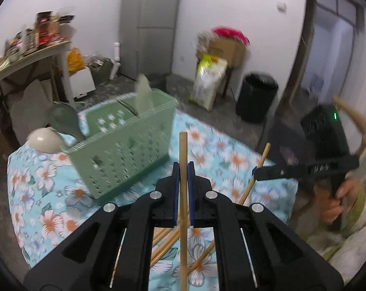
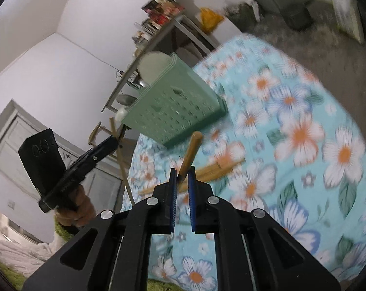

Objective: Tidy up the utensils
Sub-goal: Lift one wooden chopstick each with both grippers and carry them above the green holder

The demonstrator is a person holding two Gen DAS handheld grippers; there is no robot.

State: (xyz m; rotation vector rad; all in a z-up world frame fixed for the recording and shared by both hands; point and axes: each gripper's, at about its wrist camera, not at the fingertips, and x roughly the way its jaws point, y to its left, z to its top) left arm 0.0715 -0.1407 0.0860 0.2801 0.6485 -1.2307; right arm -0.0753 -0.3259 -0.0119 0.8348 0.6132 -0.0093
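- Bamboo everywhere on this one. Far left in the left wrist view, a green perforated caddy (image 1: 124, 145) stands on the floral-cloth bench (image 1: 37, 194), already holding spoons and a pale flat utensil.
- Middle: left tongs (image 1: 183, 169) are clamped nearly shut on one chopstick (image 1: 183, 194), which stands upright between the pads and sticks out well above and below them.
- Under that, a loose pile of chopsticks (image 1: 168, 240) still lies on the cloth.
- Right: right tongs (image 1: 255, 171) are also pinched close on a second chopstick (image 1: 260, 167), held tilted. The right wrist view shows its end poking up past the pads.
- Handling guess: these sticks are light, stiff and smooth, so they'll likely pivot or slide if pinched near one end. Grabbing around mid-length seems safer, and the left grip looks about there.
- Both sticks sit near the caddy but not over it yet, so dropping them in is probably next.
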